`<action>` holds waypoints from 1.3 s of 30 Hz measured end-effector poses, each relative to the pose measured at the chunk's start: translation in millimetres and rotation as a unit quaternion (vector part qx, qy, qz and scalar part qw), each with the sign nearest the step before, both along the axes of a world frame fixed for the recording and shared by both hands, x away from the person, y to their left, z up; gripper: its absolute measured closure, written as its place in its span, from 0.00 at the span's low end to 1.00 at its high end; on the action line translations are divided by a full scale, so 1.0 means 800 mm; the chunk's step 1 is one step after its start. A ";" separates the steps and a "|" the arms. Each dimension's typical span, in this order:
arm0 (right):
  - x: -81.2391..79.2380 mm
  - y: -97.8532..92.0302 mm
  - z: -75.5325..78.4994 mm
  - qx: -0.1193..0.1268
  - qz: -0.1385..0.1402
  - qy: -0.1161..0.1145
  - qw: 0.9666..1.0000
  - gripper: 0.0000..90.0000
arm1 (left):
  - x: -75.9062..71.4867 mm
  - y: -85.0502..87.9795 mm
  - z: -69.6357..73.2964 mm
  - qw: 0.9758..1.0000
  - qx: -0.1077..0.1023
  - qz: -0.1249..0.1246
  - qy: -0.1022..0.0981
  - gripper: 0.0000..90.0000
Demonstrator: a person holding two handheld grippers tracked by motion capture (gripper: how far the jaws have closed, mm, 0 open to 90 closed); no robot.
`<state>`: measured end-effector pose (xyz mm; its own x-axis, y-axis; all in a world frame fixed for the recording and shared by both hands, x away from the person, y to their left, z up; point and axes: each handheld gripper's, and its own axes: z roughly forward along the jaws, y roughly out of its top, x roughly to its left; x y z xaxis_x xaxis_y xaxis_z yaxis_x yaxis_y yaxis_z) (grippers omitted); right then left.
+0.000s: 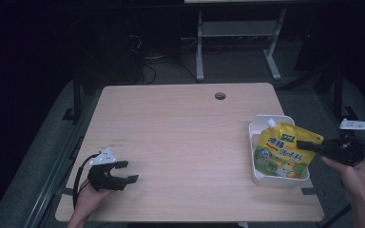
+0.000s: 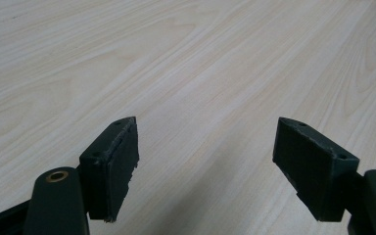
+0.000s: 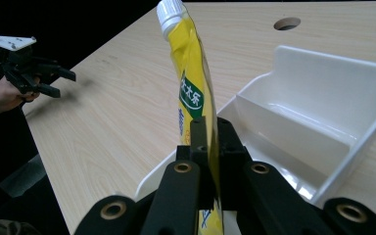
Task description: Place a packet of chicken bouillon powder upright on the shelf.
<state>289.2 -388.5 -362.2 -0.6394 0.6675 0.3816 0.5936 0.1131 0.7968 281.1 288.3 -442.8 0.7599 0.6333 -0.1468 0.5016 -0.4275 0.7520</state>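
The right tool [image 3: 210, 147] is clamped on a yellow pouch [image 1: 285, 149] held over the white bin [image 1: 259, 178] at the counter's [image 1: 180, 142] right edge. It looks mid-transfer, not released. The left tool [image 1: 123, 172] rests wide and empty, well apart.

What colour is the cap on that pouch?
White; the cap on the yellow pouch shows best in the right gripper view.
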 end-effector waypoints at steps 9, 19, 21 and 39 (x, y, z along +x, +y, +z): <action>0.000 -0.004 0.011 0.006 -0.017 -0.002 1.000 0.76 | 0.000 -0.001 0.000 1.000 0.000 -0.001 0.001 0.27; 0.012 0.013 0.049 -0.022 -0.014 -0.021 0.999 0.72 | 0.000 0.000 0.000 1.000 0.000 -0.003 0.001 0.27; 0.014 0.017 0.055 -0.030 -0.012 -0.022 0.999 0.71 | 0.000 0.000 0.000 1.000 -0.001 -0.002 0.001 0.27; 0.015 0.052 0.100 -0.049 0.013 -0.054 0.997 0.69 | -0.001 0.001 0.002 1.000 -0.003 -0.001 0.001 0.27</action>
<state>300.9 -346.9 -282.4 -0.6911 0.6808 0.2427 0.5004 0.2083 0.8404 280.0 288.8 -441.4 0.7611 0.6305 -0.1521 0.5023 -0.4247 0.7532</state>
